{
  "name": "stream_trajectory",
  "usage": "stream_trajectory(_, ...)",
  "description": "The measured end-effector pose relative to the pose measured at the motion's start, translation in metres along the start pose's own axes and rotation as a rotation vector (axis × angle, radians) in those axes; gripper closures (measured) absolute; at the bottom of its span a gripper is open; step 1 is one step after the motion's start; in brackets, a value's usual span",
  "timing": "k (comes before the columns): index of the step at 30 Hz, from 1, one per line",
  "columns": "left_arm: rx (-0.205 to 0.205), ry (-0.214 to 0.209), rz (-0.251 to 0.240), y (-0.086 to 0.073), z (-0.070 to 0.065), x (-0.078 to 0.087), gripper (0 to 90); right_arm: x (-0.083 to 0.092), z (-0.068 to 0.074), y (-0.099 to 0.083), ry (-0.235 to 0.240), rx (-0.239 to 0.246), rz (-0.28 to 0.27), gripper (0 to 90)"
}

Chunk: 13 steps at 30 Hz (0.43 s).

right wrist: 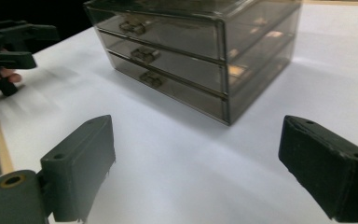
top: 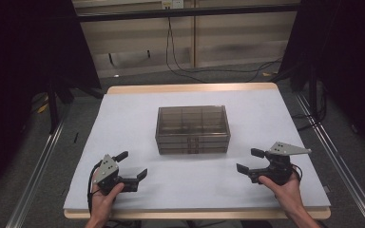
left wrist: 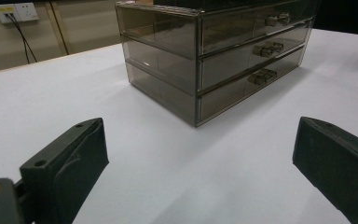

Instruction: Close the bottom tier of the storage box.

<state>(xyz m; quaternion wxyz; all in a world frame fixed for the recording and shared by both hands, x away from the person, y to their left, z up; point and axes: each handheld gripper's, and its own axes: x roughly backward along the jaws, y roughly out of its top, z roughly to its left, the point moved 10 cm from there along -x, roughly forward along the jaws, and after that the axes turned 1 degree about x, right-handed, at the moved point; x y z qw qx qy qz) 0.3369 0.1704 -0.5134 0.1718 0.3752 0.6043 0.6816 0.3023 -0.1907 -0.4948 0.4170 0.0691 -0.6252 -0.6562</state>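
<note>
1. On the white table cover (top: 138,114), a smoky transparent drawer unit (top: 192,129) is sitting near the middle, its three stacked drawers facing the person's side.
2. Each drawer is showing a small handle on its front (left wrist: 263,76), and all three are sitting flush and closed in the left gripper view.
3. Near the front left of the cover, the person's left hand (top: 103,198) is holding the left gripper (top: 132,165), which is pointing toward the unit with its jaws spread wide and nothing between them.
4. Near the front right, the right hand (top: 285,189) is holding the right gripper (top: 248,160), jaws likewise wide apart and gripping nothing, aimed at the unit.
5. Both grippers are sitting well apart from the drawer unit, one on each side of its front.
6. Beyond the table's far wooden edge (top: 190,88), black cables (top: 180,71) are trailing across the grey floor.
7. A wall socket (left wrist: 16,11) with a plugged-in lead is showing in the left gripper view.
</note>
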Motion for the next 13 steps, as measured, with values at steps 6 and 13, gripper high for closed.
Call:
stream_trajectory(6,0.004,-0.001,0.007,0.000,0.001,0.000,3.0,0.010,-0.008,-0.009,-0.051,-0.023,-0.005,12.0)
stream_trajectory(13,0.014,0.000,0.004,0.000,0.001,0.000,3.0,0.017,-0.017,-0.017,-0.109,-0.028,-0.020,13.6)
